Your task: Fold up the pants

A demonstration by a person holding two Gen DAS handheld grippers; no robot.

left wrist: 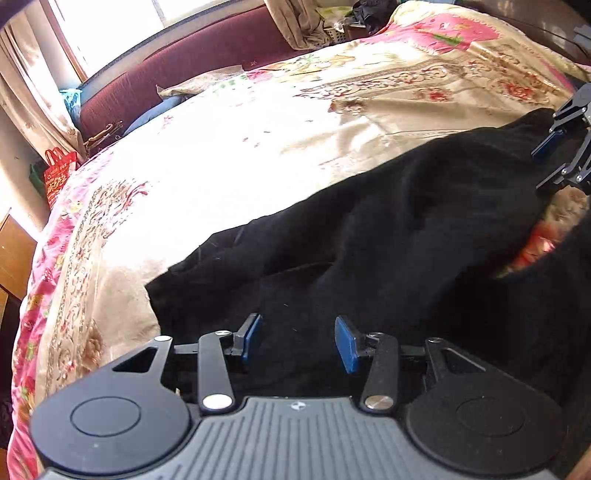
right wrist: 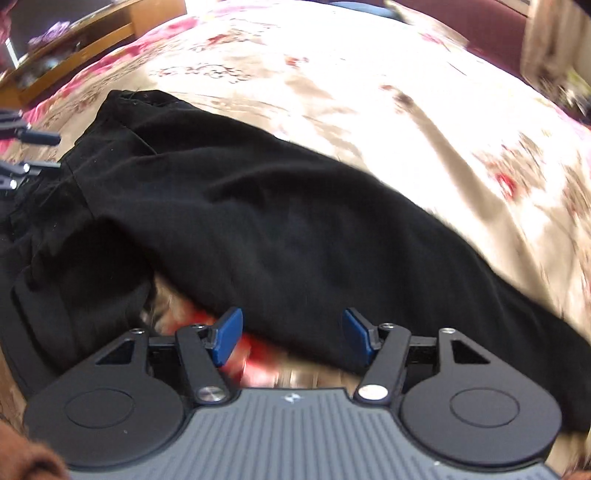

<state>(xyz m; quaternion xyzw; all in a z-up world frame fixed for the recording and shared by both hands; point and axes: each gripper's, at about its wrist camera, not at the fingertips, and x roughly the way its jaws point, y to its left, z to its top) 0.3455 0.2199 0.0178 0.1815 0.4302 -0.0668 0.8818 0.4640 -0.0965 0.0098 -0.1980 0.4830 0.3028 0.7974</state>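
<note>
Black pants [left wrist: 388, 229] lie spread and rumpled across a floral bed cover [left wrist: 221, 166]. My left gripper [left wrist: 299, 341] hovers over their near end, its blue pads apart with only loose cloth beneath. At the right edge of this view my right gripper [left wrist: 550, 162] stands open by the far end of the pants. In the right wrist view the pants [right wrist: 240, 206] run from upper left to lower right. The right gripper [right wrist: 291, 338] is open above the edge of a leg, nothing pinched. The left gripper [right wrist: 46, 152] shows at the left edge, fingers apart.
The cream and pink bed cover [right wrist: 369, 92] stretches wide beyond the pants. A maroon padded headboard [left wrist: 207, 55] runs along the far side, with a curtain [left wrist: 22, 92] and a red bag [left wrist: 59, 173] at the left. Wooden furniture [right wrist: 92, 33] stands past the bed's edge.
</note>
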